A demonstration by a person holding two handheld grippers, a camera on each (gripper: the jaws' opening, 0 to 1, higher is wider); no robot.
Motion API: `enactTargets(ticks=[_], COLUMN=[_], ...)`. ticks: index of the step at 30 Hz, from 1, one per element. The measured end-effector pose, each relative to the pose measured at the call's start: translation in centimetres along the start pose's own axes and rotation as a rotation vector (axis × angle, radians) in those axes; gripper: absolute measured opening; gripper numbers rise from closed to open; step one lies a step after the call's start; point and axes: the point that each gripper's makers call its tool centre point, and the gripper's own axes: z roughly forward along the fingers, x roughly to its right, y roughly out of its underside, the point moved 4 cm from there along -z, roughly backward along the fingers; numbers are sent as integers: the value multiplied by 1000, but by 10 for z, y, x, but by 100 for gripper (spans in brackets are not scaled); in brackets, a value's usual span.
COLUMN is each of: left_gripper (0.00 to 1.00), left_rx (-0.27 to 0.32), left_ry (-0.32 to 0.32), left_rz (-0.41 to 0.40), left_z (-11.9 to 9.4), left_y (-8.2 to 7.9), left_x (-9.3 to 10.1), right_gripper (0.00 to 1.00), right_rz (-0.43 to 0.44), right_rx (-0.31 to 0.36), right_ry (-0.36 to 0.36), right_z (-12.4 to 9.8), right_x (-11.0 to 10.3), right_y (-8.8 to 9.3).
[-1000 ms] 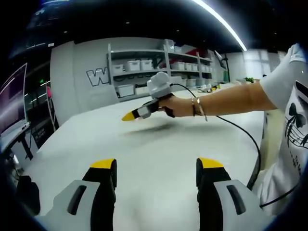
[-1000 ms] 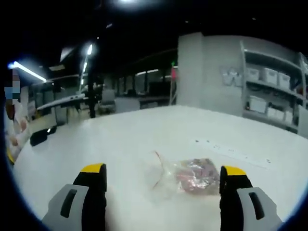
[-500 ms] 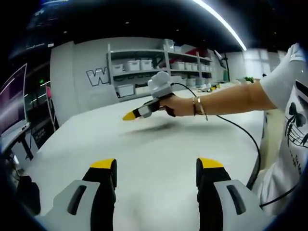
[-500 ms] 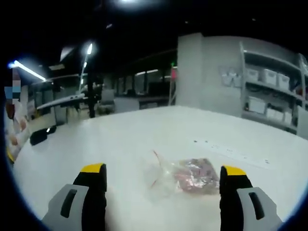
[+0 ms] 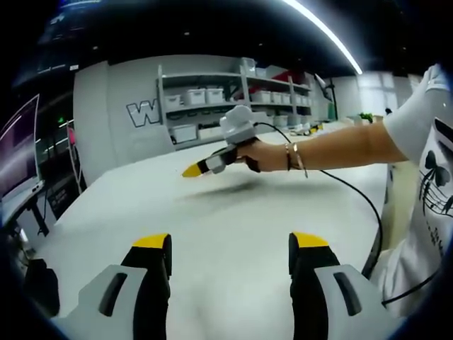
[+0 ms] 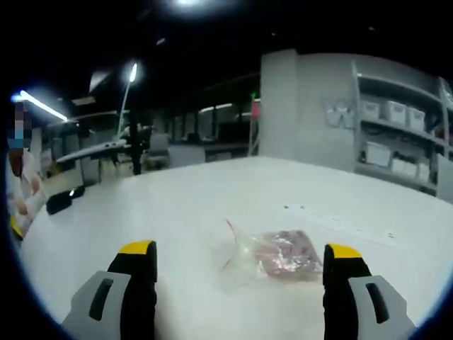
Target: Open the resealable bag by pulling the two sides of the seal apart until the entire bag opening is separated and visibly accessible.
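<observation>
Resealable bag between right claw jaws

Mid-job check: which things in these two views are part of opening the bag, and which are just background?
For the job:
- resealable bag, lying on the white table, not gripped
- right gripper, jaws apart, bag ahead between them
- left gripper, jaws apart over bare table

Just background:
- shelves with storage bins
- cable trailing across the table

Your right gripper, seen in the left gripper view, sits slightly further right and a touch higher than a second ago. In the right gripper view, the resealable bag lies marginally higher between your jaws.
</observation>
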Motion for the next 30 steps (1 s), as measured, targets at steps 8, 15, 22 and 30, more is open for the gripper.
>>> enactTargets(ticks=[8,15,22,30], left_gripper=[66,67,67,67], left_rx=[-2,-4,-7,-9], left_ry=[2,2,1,5], left_rz=[0,0,0,5], left_z=[0,-1,-1,-2], left_y=[1,1,1,0], left_x=[2,2,3,4], right_gripper=[99,98,98,98], right_rz=[-5,-1,0,7], right_rx=[7,11,19,28], right_ry=[-5,-6,-8,-7], right_z=[-7,-15,-23,-32], right_x=[-2,-1,-2,0], right_y=[1,3,5,6])
